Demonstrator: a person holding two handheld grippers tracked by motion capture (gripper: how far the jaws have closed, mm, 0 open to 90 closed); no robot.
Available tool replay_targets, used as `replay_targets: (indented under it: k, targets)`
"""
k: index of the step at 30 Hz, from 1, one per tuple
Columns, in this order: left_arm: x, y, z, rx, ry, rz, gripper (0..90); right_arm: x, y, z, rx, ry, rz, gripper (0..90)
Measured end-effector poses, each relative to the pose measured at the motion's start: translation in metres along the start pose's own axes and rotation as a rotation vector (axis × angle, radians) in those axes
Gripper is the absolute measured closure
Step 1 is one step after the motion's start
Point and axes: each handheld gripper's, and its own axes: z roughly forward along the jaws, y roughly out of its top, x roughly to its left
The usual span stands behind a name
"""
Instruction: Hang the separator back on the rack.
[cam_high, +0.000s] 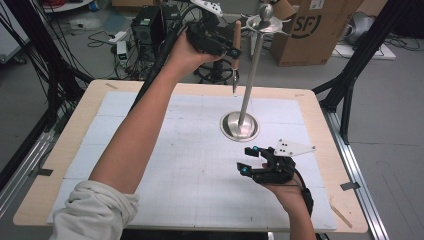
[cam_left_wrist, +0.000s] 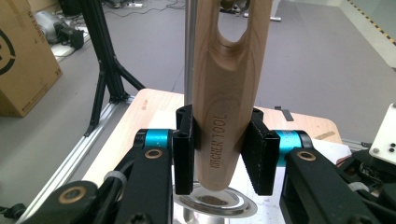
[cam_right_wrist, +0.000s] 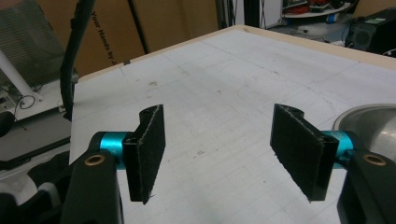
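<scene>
Wood fills the grip of the left hand-held gripper (cam_high: 234, 51) — its jaws are clamped on the handle of a wooden kitchen tool (cam_high: 236, 55) that hangs upright in the air, raised above the table (cam_high: 320, 120) at about 12 o'clock. Its tip points down just beside the pole of the steel stand (cam_high: 240, 125). At 5 o'clock from the stand's base, the right hand-held gripper (cam_high: 248, 159) hovers low — jaws spread wide, nothing between them.

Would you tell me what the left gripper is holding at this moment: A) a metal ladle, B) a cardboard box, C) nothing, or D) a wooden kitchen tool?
D: the left gripper has its jaws clamped on a wooden kitchen tool stamped KITCHEN TOOL.
</scene>
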Motion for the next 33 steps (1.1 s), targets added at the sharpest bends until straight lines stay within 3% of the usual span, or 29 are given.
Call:
replay_targets:
  k: [7, 12, 22, 26, 28, 33]
  targets:
    - [-0.002, 0.003, 0.004, 0.003, 0.018, 0.006, 67.7, 0.000, 0.000, 0.000, -0.001, 0.001, 0.003, 34.7]
    - [-0.008, 0.007, -0.001, 0.019, 0.068, 0.072, 67.7, 0.000, 0.000, 0.000, -0.001, 0.001, 0.002, 34.7]
    - [-0.008, 0.005, 0.003, 0.036, 0.044, 0.027, 67.7, 0.000, -0.001, 0.001, 0.002, 0.002, 0.001, 34.7]
    - [-0.011, 0.005, 0.004, 0.037, 0.050, 0.016, 67.7, 0.001, 0.000, 0.000, -0.005, 0.002, 0.002, 34.9]
    - [-0.011, 0.006, 0.003, 0.046, 0.075, 0.011, 67.7, 0.000, 0.000, 0.000, -0.004, 0.004, 0.004, 34.9]
    - [-0.014, 0.005, 0.001, 0.065, 0.070, 0.001, 67.7, 0.001, -0.001, 0.001, -0.005, 0.007, 0.005, 34.9]
